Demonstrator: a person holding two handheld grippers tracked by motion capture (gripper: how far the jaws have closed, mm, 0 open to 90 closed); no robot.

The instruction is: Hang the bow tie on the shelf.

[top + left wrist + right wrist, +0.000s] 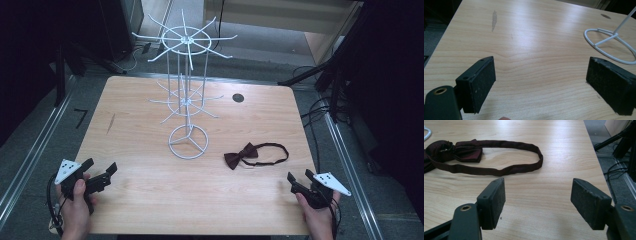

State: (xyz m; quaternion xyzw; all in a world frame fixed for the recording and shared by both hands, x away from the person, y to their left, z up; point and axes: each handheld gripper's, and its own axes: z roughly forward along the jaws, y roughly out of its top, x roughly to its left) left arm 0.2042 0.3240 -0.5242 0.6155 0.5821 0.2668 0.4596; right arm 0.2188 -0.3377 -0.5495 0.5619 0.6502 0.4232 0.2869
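A dark maroon fabric bow tie with a looped neck strap point(253, 155) lies flat on the light wooden desk point(150, 200), just right of the round base of a white wire display stand point(188, 141). The right gripper point(300, 178) rests near the desk's right front corner, released, its jaws apart on bare wood short of the strap. The left gripper point(101, 171) sits at the left front, likewise released and empty.
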